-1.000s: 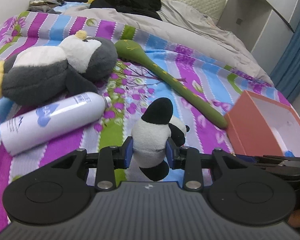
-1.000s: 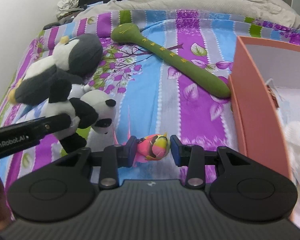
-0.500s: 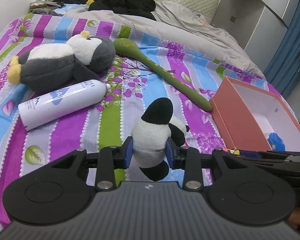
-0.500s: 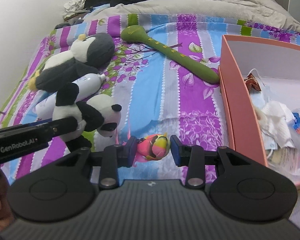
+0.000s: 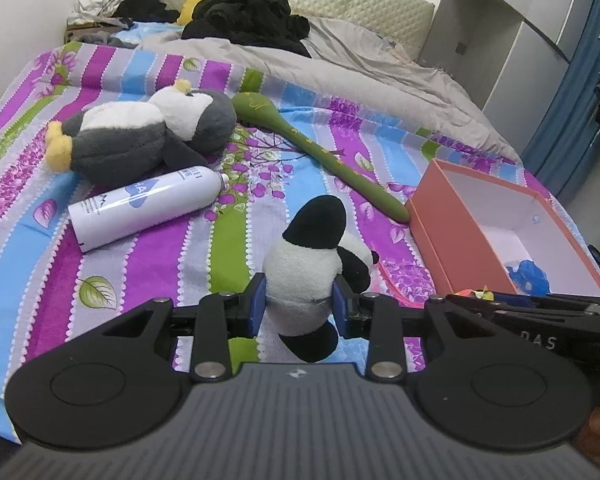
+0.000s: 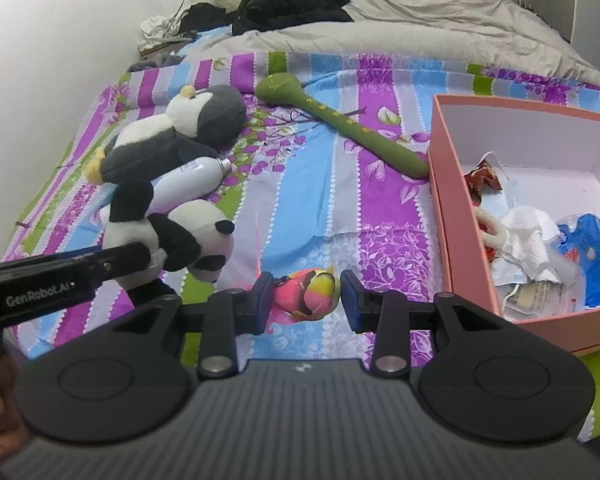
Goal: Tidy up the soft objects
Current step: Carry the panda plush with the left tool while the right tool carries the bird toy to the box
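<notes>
My left gripper (image 5: 299, 306) is shut on a small panda plush (image 5: 308, 268), lifted above the striped bedspread; the same panda (image 6: 172, 236) shows at the left of the right wrist view. A pink and yellow soft toy (image 6: 308, 290) is clamped in my right gripper (image 6: 306, 296), which hangs beside the pink box (image 6: 448, 216). On the bed lie a large grey penguin plush (image 5: 140, 136), (image 6: 176, 136) and a long green soft toy (image 5: 320, 152), (image 6: 340, 124).
A white spray bottle (image 5: 148, 204) lies in front of the penguin. The pink box (image 5: 440, 236) holds a face mask, tissue and wrappers. A grey duvet (image 5: 360, 60) and black clothes (image 5: 252, 20) cover the far bed. A wardrobe (image 5: 520, 40) stands to the right.
Both grippers have pulled back and risen with their toys still held. The penguin, bottle and green toy look farther away, and more of the pink box's inside shows.
</notes>
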A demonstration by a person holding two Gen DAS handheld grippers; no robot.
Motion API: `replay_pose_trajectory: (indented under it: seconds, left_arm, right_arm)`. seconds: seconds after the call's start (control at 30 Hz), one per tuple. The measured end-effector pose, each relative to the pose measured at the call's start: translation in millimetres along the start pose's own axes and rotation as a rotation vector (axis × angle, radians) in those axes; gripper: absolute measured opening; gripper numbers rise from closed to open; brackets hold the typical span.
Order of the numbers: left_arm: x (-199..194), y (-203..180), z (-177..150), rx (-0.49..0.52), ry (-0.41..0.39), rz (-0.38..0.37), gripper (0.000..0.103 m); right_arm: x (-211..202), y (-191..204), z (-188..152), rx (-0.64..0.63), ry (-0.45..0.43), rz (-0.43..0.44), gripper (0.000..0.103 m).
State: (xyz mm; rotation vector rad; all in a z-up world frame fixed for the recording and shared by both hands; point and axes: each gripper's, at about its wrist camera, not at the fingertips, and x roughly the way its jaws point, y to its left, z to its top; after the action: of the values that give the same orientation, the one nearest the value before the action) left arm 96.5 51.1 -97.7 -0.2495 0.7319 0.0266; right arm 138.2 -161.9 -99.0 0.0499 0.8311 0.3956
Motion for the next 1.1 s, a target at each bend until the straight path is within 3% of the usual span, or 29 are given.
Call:
replay_pose_trajectory:
  seconds: [0.5,0.9,1.1]
  left_arm:
    - [-30.7,-27.5,1.7,0.044,-0.039,-0.043,0.039]
    - [-29.8,-76.4,-2.2,0.132,-0.023,-0.136,0.039]
    - [-33.2,-104.0,-1.4,0.158,-0.015,-0.217,0.039]
  right_arm:
    - [-52.4,-9.9,-6.4,0.008,-0.097,-0.044,0.040]
    - [-99.8,-42.5,-12.8,0.061,-0.189,-0.147,0.040]
    - [-116.6,-63.0,-21.9,0.108,-0.203,-0.177,0.040]
